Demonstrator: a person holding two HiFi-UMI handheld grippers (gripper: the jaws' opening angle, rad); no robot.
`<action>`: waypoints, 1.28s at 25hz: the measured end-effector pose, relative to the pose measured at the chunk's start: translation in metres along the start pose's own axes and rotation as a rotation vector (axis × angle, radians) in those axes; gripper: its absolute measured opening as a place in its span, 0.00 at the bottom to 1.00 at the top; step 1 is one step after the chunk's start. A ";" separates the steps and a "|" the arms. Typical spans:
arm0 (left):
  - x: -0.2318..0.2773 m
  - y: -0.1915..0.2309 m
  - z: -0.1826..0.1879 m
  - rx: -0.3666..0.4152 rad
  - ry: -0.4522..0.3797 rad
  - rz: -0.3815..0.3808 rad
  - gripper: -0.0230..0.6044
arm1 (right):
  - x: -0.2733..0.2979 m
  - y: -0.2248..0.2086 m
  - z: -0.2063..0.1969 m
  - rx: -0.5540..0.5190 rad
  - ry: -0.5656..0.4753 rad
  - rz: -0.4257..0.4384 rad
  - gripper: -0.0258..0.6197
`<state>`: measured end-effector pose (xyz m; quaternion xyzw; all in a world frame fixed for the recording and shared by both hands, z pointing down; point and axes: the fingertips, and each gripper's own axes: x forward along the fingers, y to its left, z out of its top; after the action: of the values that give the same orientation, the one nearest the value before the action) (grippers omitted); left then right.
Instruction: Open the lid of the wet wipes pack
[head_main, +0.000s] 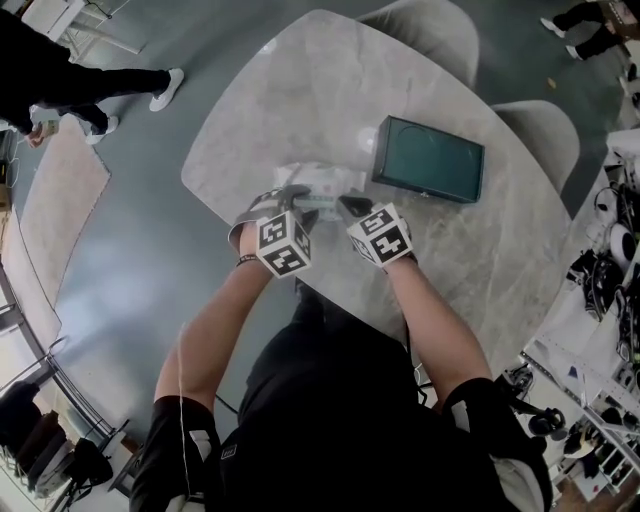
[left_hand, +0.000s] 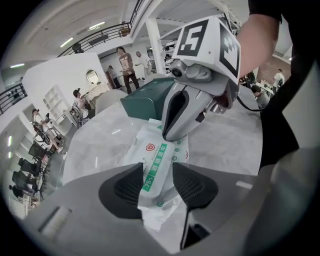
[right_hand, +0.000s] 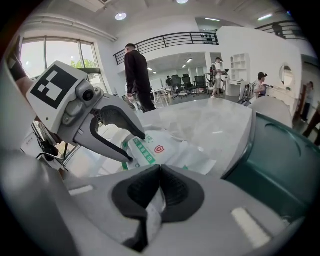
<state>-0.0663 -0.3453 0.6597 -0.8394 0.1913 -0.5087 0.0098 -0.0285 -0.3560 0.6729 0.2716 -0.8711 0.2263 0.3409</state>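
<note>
A white wipes pack (head_main: 322, 186) lies on the marble counter (head_main: 300, 90) near its front edge. A green box (head_main: 428, 158) sits just beside it on the right, and two grey chairs (head_main: 430, 25) stand behind the counter.

The left gripper (head_main: 293, 198) has its jaws wide apart, straddling the near end of the pack without squeezing it. The right gripper (head_main: 350, 204) has its jaws closed on a thin white edge of the pack; only its own view shows that pinch. The gripper views also show people (left_hand: 127, 67) standing in the room beyond.
</note>
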 end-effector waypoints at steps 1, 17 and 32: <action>0.000 0.000 0.000 0.002 0.002 0.000 0.32 | 0.001 0.000 -0.001 -0.011 0.008 -0.007 0.04; 0.000 0.005 0.003 0.023 -0.031 0.012 0.30 | 0.004 0.003 0.000 -0.067 0.067 -0.033 0.04; 0.010 -0.002 0.008 0.339 0.053 0.044 0.30 | 0.004 0.000 0.001 -0.038 0.044 -0.026 0.04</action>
<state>-0.0546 -0.3486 0.6644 -0.8075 0.1216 -0.5553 0.1573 -0.0319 -0.3576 0.6751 0.2713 -0.8640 0.2112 0.3679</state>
